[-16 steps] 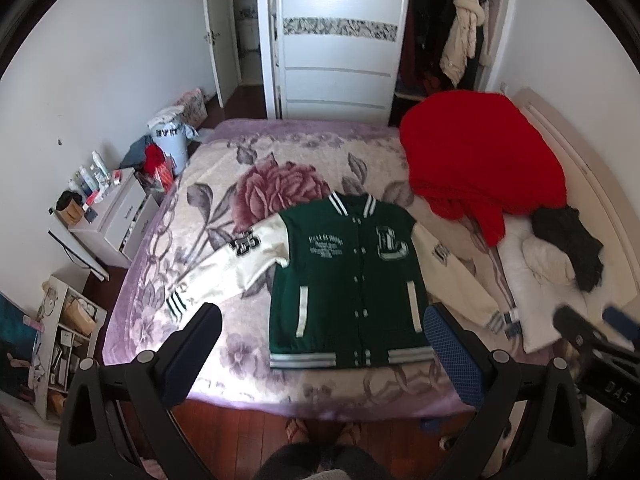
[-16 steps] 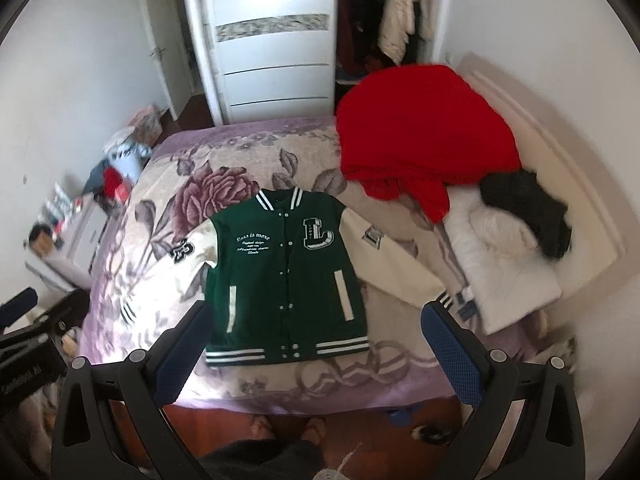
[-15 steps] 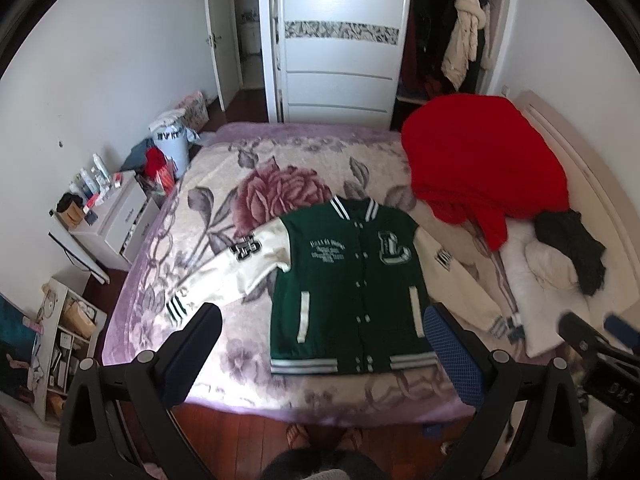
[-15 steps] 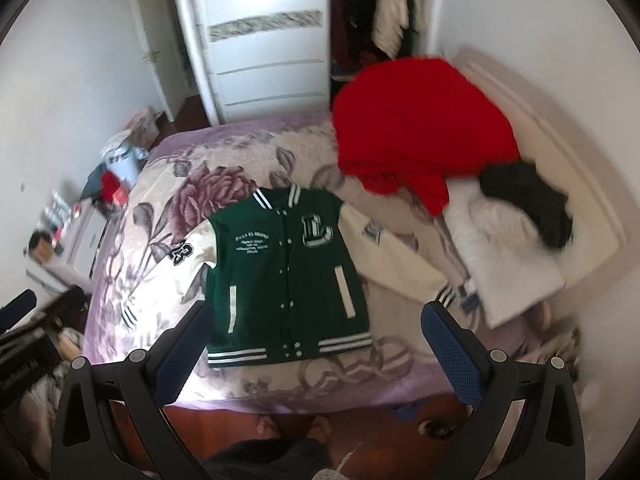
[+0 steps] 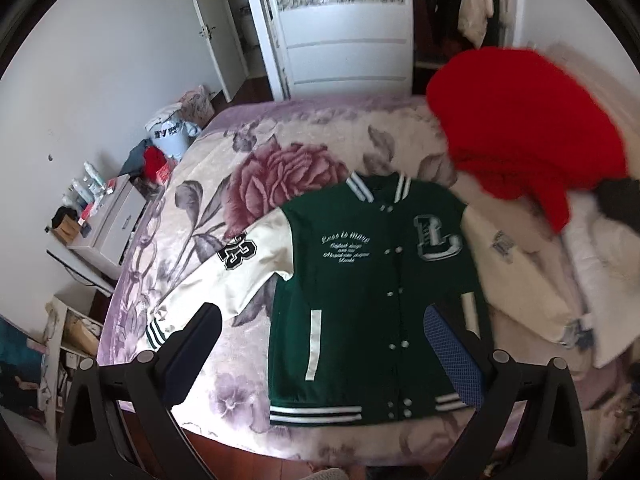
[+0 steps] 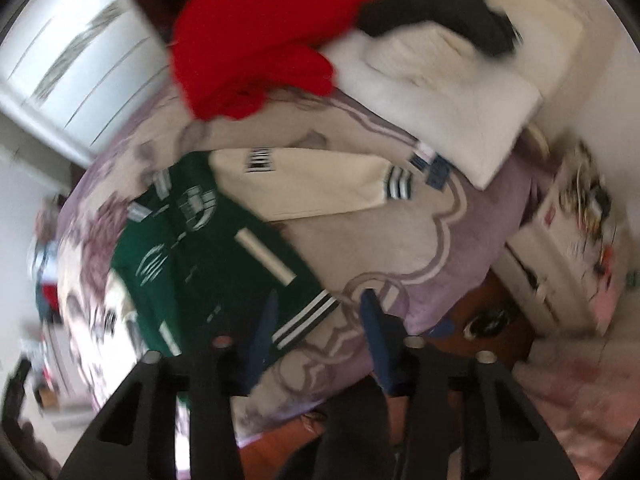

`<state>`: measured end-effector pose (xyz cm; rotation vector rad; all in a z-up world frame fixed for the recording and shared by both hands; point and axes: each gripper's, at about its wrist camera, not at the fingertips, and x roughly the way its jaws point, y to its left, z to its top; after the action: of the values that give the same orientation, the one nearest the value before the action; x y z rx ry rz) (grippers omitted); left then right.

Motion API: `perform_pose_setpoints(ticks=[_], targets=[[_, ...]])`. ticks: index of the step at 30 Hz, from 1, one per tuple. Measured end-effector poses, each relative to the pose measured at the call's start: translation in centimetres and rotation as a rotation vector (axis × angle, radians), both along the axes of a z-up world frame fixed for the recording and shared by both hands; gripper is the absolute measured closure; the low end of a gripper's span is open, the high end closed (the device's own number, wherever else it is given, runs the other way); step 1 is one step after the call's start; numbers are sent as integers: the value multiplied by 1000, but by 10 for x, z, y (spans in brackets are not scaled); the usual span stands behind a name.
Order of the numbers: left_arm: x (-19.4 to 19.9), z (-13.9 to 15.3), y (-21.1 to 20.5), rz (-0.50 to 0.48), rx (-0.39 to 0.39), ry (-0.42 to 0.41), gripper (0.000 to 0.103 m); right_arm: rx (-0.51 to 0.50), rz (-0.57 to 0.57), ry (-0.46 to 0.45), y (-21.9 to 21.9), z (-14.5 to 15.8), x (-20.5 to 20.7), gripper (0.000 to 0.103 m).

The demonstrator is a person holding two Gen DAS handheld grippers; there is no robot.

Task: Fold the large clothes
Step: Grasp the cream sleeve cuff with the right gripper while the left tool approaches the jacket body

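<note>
Both grippers are black plastic frames with triangular cut-outs and round silver screw heads at the knuckles. The left gripper has broad fingers, one dark navy, the other faced with a blue mesh pad. The right gripper shows thin blue fingers edge-on.

Jacket: dark green body, cream sleeves, green-and-white striped collar, cuffs and hem, white snaps, white script, a white-edged "L" patch, black "23" on one sleeve.
Blanket: pale cream ground with a large mauve-pink rose, grey leaves and a lilac border.
Red garment: plain bright red.
Dark garment: black.
Pillow: off-white.
Wardrobe door: white with a grey patterned band.
Left gripper: black frame, one dark pad, one blue textured pad.
Floor: reddish-brown wood.
</note>
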<state>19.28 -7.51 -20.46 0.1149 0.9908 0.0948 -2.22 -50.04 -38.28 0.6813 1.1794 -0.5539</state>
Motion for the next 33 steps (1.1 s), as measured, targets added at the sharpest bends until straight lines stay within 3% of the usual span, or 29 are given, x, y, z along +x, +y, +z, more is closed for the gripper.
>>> perform_pose_setpoints(ticks=[3, 5, 6, 10, 13, 18, 20, 23, 25, 28, 33], targets=[[24, -47, -17, 55, 21, 73, 0, 96, -82, 12, -56, -83, 20, 60], [38, -73, -24, 80, 27, 107, 0, 170, -146, 38, -88, -139, 32, 52], [45, -92, -33, 84, 32, 122, 0, 221, -185, 25, -107, -172, 36, 40], [65, -162, -55, 41, 88, 207, 0, 310, -364, -53, -170, -279, 37, 31], [78, -204, -73, 6, 106, 232, 0, 369, -494, -82, -208, -345, 33, 29], [101, -255, -97, -17, 94, 266, 0, 470, -619, -210, -248, -422, 48, 17], [110, -271, -107, -25, 93, 282, 0, 474, -649, -211, -252, -433, 57, 7], [122, -283, -121, -48, 94, 285, 0, 422, -642, -246, -253, -427, 82, 10], [130, -287, -132, -74, 98, 274, 0, 379, -577, -222, -254, -409, 102, 80], [144, -289, -150, -113, 96, 258, 0, 252, -493, -248, -270, -364, 134, 86], [167, -280, -181, -150, 11, 245, 0, 28, -331, -376, -333, -283, 199, 88]])
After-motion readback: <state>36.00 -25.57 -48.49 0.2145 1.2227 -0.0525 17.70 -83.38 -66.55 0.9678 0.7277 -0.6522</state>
